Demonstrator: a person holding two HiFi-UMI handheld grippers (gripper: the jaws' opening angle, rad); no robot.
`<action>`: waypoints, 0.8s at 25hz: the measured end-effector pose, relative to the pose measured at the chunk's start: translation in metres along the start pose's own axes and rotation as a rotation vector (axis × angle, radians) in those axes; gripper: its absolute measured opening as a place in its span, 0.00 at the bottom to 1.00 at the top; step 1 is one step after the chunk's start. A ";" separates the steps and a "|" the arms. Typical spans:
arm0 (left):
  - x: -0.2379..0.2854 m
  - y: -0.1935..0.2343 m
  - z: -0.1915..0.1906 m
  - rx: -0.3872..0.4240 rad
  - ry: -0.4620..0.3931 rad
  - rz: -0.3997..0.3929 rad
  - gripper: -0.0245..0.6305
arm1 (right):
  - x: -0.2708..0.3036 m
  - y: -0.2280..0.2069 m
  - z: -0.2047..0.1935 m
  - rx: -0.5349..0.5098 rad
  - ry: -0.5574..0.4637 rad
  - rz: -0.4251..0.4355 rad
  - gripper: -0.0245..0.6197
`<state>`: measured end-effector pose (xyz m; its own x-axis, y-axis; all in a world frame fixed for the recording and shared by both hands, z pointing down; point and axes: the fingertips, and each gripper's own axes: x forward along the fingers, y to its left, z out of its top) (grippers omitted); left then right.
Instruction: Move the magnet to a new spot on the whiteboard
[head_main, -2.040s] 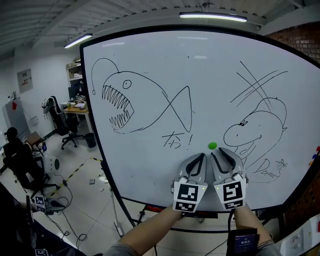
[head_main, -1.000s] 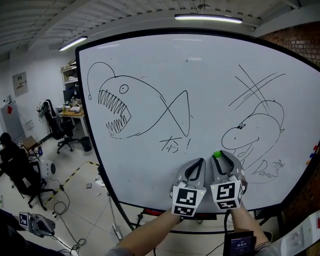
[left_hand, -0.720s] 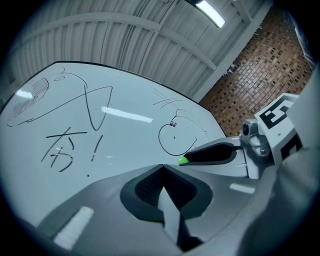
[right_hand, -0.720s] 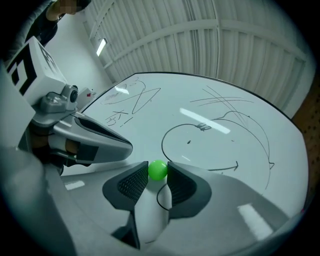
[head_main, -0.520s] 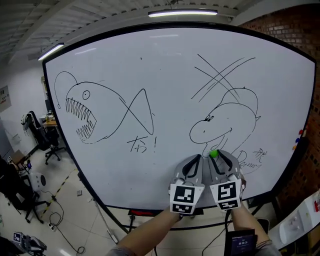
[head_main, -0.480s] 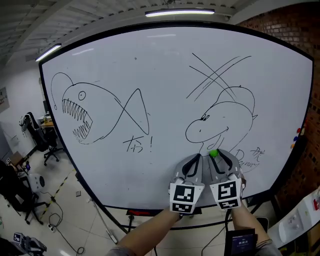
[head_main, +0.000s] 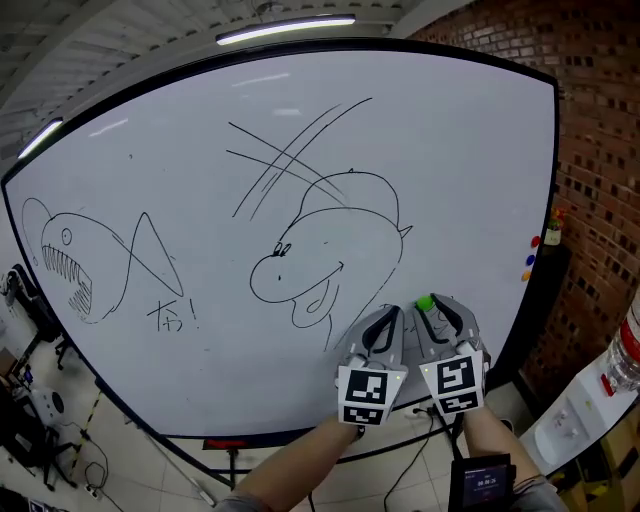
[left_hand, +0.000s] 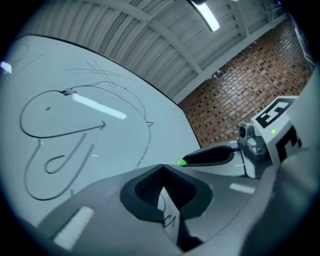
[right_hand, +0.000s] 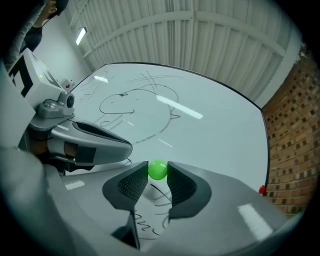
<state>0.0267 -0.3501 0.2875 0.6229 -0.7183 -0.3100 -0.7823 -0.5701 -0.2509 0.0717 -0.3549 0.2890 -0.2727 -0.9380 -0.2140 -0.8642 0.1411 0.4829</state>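
both jaws of the right gripper (head_main: 431, 301) pinch the green magnet (right_hand: 158, 170) at their tips, low on the whiteboard's (head_main: 200, 250) right side; the left gripper (left_hand: 162, 168), just left, is closed and empty.

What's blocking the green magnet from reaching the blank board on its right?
Nothing visible. The right gripper holds the green magnet in its jaws, and the whiteboard beside it is bare up to small magnets at its edge.
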 end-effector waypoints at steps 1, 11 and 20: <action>0.011 -0.013 -0.001 -0.002 -0.003 -0.015 0.04 | -0.003 -0.016 -0.009 0.003 0.009 -0.013 0.23; 0.110 -0.125 -0.018 -0.031 -0.006 -0.120 0.04 | -0.037 -0.138 -0.094 0.032 0.092 -0.085 0.23; 0.173 -0.198 -0.056 -0.059 0.051 -0.178 0.04 | -0.057 -0.203 -0.168 0.073 0.163 -0.105 0.23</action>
<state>0.2885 -0.3839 0.3353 0.7517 -0.6224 -0.2180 -0.6595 -0.7114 -0.2429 0.3332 -0.3837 0.3460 -0.1128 -0.9868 -0.1165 -0.9142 0.0572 0.4011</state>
